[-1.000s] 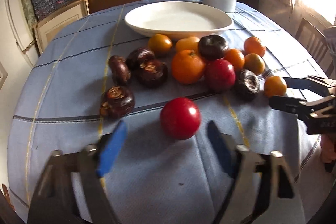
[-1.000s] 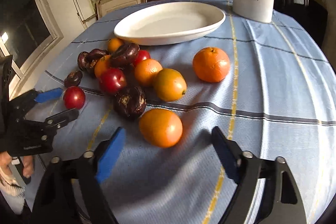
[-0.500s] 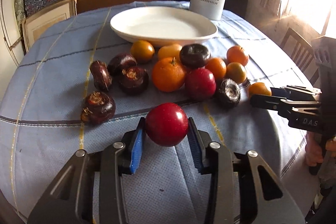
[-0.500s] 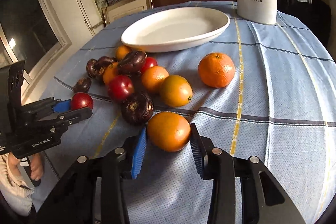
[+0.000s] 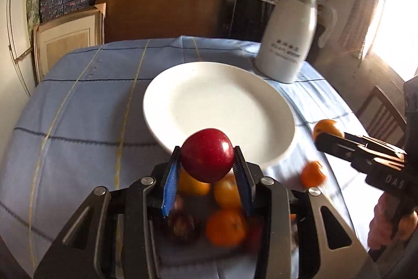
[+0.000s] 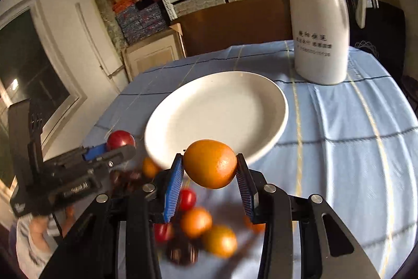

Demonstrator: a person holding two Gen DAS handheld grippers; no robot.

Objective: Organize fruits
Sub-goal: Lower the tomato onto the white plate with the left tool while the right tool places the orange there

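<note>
My left gripper [image 5: 207, 169] is shut on a red fruit [image 5: 207, 155] and holds it in the air near the front rim of the white plate [image 5: 219, 106]. My right gripper [image 6: 209, 175] is shut on an orange fruit [image 6: 210, 164], also lifted near the plate's [image 6: 216, 119] front rim. The plate holds nothing. Below both grippers lie several loose orange, red and dark brown fruits [image 6: 196, 221] on the blue tablecloth [image 5: 78, 122], blurred. The left gripper with its red fruit also shows in the right wrist view [image 6: 115, 145]. The right gripper shows in the left wrist view [image 5: 324, 137].
A tall white jug [image 6: 320, 30] stands behind the plate at the right. Shelves with boxes and a wooden cabinet [image 5: 68, 41] are behind the table. A wooden chair [image 5: 378, 117] stands at the table's right edge. A loose orange [image 5: 312, 174] lies right of the plate.
Both grippers have risen off the table with their fruits and moved forward toward the plate. A second ago both were open around the fruits, then they closed on them.
</note>
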